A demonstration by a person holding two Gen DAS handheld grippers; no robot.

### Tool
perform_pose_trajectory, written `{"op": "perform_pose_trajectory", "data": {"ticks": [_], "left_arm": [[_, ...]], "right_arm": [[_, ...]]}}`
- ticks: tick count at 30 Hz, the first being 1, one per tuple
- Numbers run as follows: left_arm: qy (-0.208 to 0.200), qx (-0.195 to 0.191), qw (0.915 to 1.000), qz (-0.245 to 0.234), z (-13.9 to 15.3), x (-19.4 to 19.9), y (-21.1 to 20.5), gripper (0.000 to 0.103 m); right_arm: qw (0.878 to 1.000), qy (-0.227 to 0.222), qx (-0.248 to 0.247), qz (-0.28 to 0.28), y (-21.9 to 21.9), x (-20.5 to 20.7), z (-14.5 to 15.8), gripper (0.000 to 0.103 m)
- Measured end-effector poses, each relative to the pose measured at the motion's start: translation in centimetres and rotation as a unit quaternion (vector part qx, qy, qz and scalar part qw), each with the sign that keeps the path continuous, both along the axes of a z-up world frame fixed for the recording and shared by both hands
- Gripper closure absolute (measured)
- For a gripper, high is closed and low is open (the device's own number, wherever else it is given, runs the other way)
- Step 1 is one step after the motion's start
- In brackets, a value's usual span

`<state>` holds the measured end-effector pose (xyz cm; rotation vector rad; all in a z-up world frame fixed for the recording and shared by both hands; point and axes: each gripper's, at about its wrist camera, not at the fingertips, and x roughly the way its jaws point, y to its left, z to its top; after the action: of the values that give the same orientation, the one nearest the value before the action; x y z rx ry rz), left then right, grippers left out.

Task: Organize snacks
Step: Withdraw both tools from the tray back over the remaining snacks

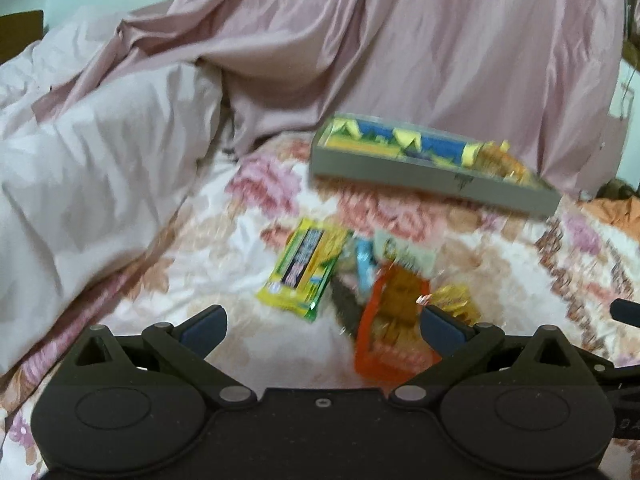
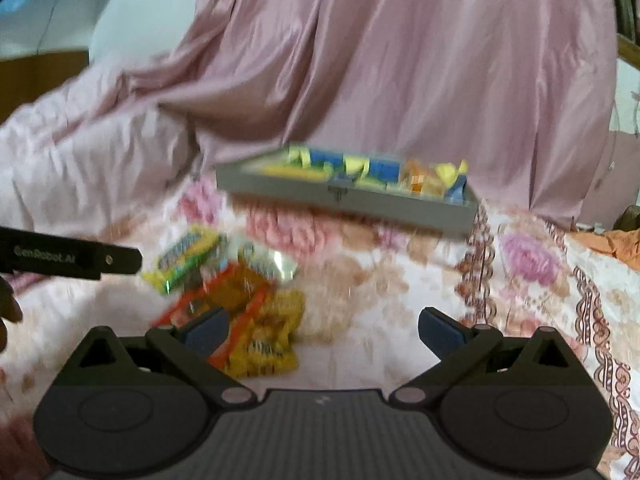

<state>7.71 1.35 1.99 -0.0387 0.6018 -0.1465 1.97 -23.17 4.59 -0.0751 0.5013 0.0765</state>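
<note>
A grey tray (image 1: 400, 172) with several blue, yellow and orange snack packets in it sits on a floral bedsheet (image 1: 224, 256); it also shows in the right wrist view (image 2: 360, 200). Loose snacks lie in a pile nearer me: a yellow-green packet (image 1: 304, 268), an orange packet (image 1: 390, 328), a gold packet (image 1: 456, 300). In the right wrist view they are the yellow-green packet (image 2: 186, 254), orange packet (image 2: 228, 292) and gold packet (image 2: 268, 340). My left gripper (image 1: 322, 326) is open, just short of the pile. My right gripper (image 2: 324, 330) is open, empty, right of the pile.
A rumpled pink quilt (image 1: 100, 152) rises at the left and a pink satin cover (image 1: 440, 40) behind the tray. The left gripper's body (image 2: 72, 258) pokes in at the left of the right wrist view. Orange cloth (image 2: 616, 244) lies at the far right.
</note>
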Motion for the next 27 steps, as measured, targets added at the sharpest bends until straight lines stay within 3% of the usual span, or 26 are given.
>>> {"op": "perform_pose_trajectory", "data": {"ticks": [9,27], "left_arm": [[0.031,0.020,0.9993,-0.004,-2.1,1.4,0.1,0.001],[0.050,-0.001,0.9987,-0.008,-3.3,3.8,0.5,0.001]], "right_arm": [[0.999,0.050,0.000,0.000,0.2,1.6,-2.4,0.000],[0.995,0.094,-0.013,0.036,1.6,6.8,-5.0,0.000]]}}
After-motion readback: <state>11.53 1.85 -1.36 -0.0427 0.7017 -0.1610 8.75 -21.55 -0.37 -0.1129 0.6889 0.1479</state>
